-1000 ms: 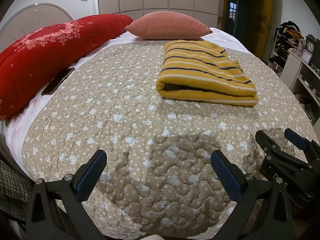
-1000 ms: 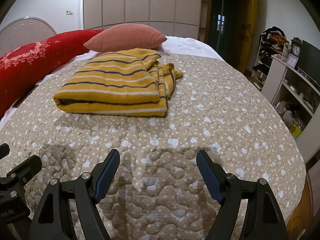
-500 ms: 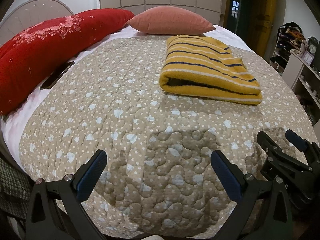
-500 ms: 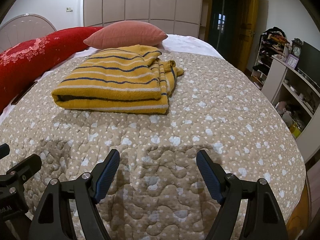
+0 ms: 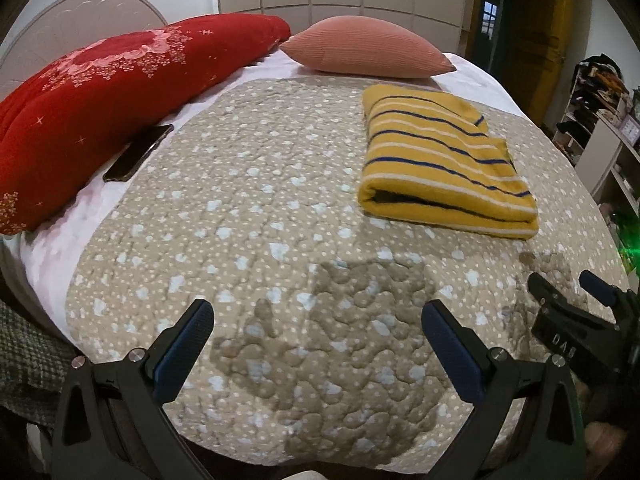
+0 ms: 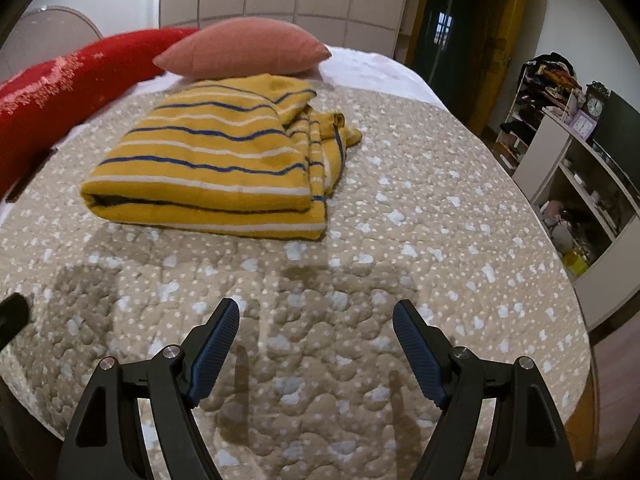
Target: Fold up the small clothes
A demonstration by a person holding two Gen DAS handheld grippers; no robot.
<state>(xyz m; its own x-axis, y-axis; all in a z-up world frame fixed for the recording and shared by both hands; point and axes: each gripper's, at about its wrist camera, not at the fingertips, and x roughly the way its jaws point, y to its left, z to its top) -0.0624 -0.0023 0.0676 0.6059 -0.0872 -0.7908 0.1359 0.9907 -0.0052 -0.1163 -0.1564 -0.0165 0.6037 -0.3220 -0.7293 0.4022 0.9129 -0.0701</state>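
Already folded into a thick rectangle, the mustard-yellow knit garment with navy and white stripes [image 6: 216, 164] lies on the beige quilted bedspread with pale dots [image 6: 400, 240], toward its far edge, just short of the pink ribbed pillow [image 6: 244, 46] — its right side bunched in loose layers, so one tidying fold may remain. Both the left gripper [image 5: 316, 344] and the right gripper [image 6: 316, 344] hang over the near edge, jaws spread and empty — apart from the garment.
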